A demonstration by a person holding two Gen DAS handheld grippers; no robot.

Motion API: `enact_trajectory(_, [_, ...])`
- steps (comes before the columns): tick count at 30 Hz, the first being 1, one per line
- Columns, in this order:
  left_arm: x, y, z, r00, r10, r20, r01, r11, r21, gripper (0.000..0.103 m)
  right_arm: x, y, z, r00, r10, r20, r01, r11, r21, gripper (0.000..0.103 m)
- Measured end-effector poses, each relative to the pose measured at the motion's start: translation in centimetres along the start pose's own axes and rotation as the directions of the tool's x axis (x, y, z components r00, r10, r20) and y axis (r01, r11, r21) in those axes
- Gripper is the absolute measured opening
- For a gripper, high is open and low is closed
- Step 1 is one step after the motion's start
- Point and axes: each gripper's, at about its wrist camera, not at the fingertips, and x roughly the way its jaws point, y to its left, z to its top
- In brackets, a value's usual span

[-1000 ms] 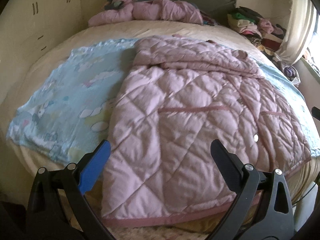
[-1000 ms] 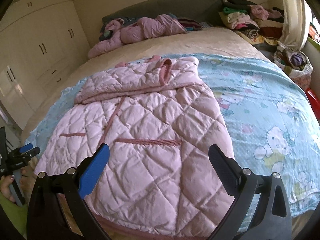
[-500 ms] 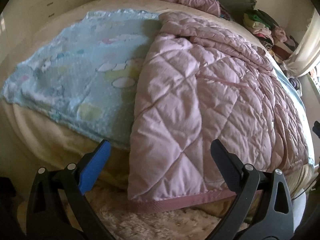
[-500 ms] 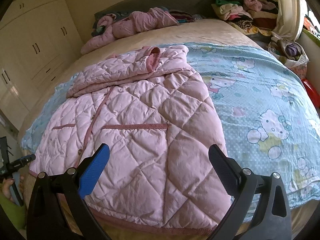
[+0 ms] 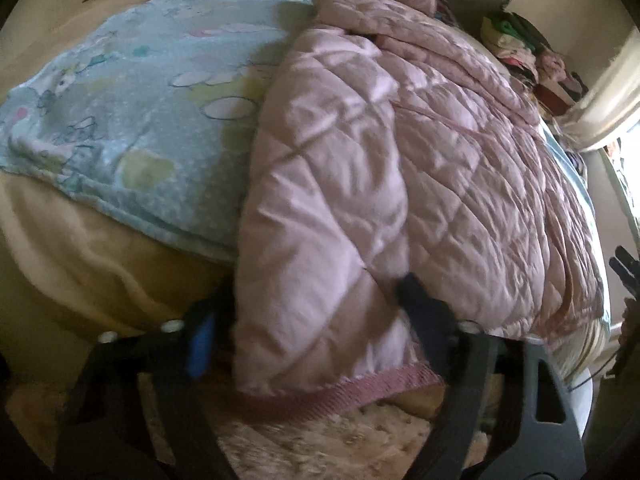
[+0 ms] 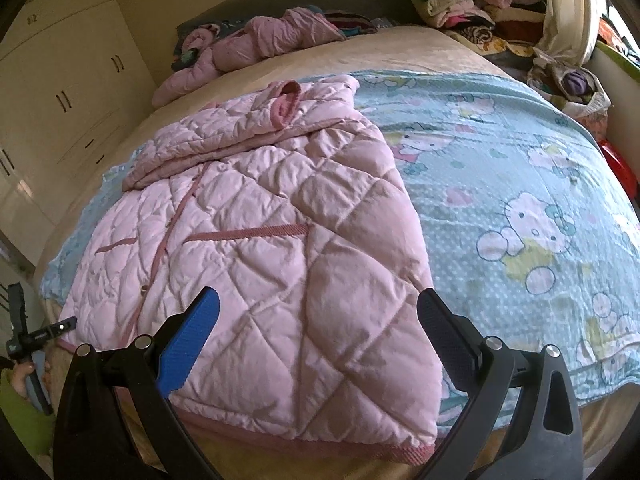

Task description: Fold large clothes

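A large pink quilted coat (image 6: 260, 240) lies flat on a light blue cartoon blanket (image 6: 520, 200) on the bed, sleeves folded across its top, hem hanging over the near edge. In the left wrist view the coat (image 5: 400, 168) fills the frame. My left gripper (image 5: 308, 304) straddles the coat's lower left corner, its fingers (image 5: 424, 312) pressing into the fabric on both sides; the view is blurred. My right gripper (image 6: 316, 320) is open just above the coat's lower right part, near the hem, touching nothing. The left gripper also shows at the far left of the right wrist view (image 6: 36, 332).
Another pink garment (image 6: 256, 44) lies at the head of the bed. Piles of clothes (image 6: 472, 4) sit at the back right by a curtain. White wardrobes (image 6: 60, 92) stand to the left. A shaggy rug (image 5: 320, 440) lies below the bed edge.
My left gripper has dropped and pushed forward onto the coat's lower left corner, and its fingers have narrowed around the fabric. My right gripper has moved a little closer to the hem, still open.
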Motion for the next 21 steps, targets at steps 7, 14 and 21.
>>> enact_trajectory(7, [-1.7, -1.2, 0.1, 0.997, 0.007, 0.077, -0.010, 0.999, 0.045, 0.016, -0.5, -1.3, -0.5, 1.000, 0.003, -0.008, -0.003, 1.000, 0.022, 0.099])
enact_trajectory(14, [-6.2, -3.1, 2.0, 0.971, -0.033, 0.235, 0.012, 0.996, 0.093, 0.013, -0.9, -2.9, -1.4, 0.998, 0.007, -0.067, -0.005, 1.000, 0.026, 0.099])
enact_trajectory(21, [-7.2, -4.2, 3.4, 0.957, -0.042, 0.286, 0.013, 0.995, 0.101, 0.013, 0.9, -4.4, -3.5, 0.977, 0.084, -0.197, -0.066, 0.993, 0.098, 0.099])
